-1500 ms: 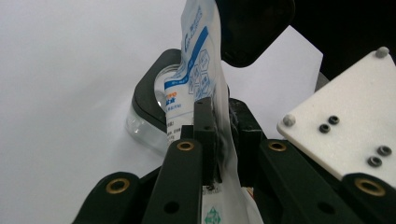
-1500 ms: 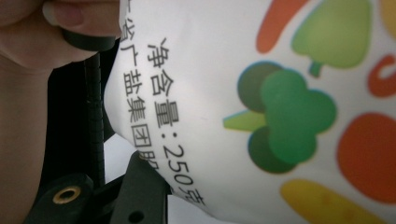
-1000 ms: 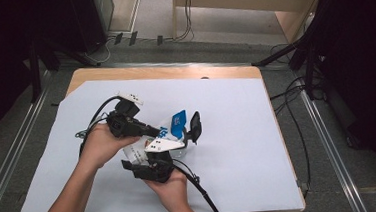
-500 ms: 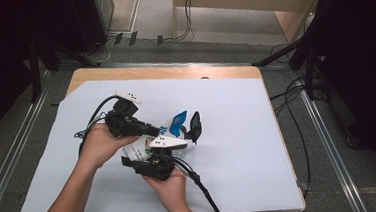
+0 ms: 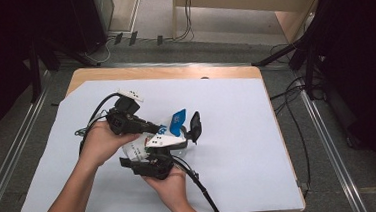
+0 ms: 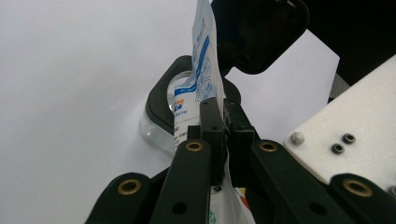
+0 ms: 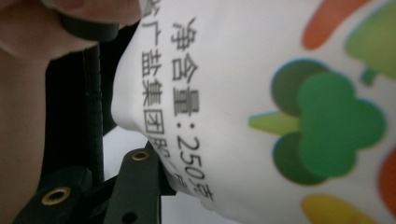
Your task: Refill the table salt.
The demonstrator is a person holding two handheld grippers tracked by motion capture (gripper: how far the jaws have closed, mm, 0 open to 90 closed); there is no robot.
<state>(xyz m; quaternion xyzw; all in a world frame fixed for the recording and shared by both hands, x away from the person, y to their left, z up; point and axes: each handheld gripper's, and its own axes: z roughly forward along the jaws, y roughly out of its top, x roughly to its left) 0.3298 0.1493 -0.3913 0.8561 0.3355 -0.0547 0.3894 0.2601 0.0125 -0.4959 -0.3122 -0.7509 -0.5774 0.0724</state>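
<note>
A white bag (image 5: 132,151) with a blue top (image 5: 178,119) is held up between both hands over the table's middle. My left gripper (image 5: 161,129) is shut on the bag's thin top edge (image 6: 205,70); its jaws (image 6: 223,112) meet flat on the film. My right gripper (image 5: 145,155) grips the bag's bulging printed body (image 7: 261,93) from below. Its jaws have just been opening a little, with the bag still between them. Just beyond the bag stands a clear jar (image 6: 159,119) with its black lid (image 5: 195,125) flipped up.
A white sheet (image 5: 238,132) covers the wooden table (image 5: 163,72). Cables trail from both grippers toward the near edge and the left. Dark stands and floor cables surround the table.
</note>
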